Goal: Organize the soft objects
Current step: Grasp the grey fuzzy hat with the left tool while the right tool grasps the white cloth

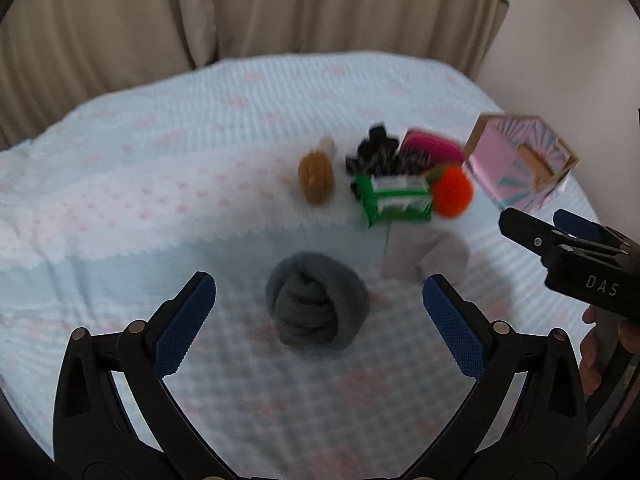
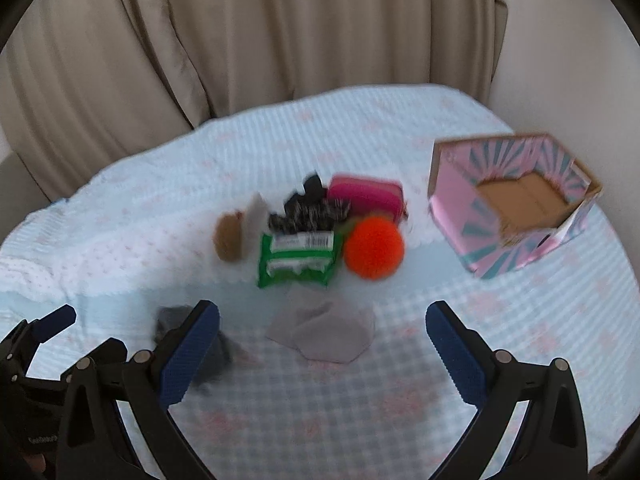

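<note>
Both the left gripper [image 1: 319, 300] and the right gripper [image 2: 322, 328] are held wide open, with nothing gripped. One dark grey rolled sock [image 1: 316, 300] is seen on the bedspread [image 1: 160, 184] between the left fingers, one flat grey cloth [image 2: 324, 330] ahead of the right. Beyond are counted one orange pompom [image 2: 374, 247], one green packet [image 2: 298, 258], one pink pouch [image 2: 366, 196] and one empty pink box [image 2: 508, 204].

- Left wrist view looks forward and down along the left gripper [image 1: 319, 316], close over the bed [image 1: 160, 184]; a rolled sock [image 1: 316, 300] lies just ahead between its fingers.
- Right wrist view looks the same way from the right gripper [image 2: 322, 344], a flat cloth [image 2: 324, 330] just ahead.
- Both share the clutter, the box [image 2: 508, 204] ahead-right, and the curtain [image 2: 280, 32] beyond.
- Each view catches the other gripper at its edge.
</note>
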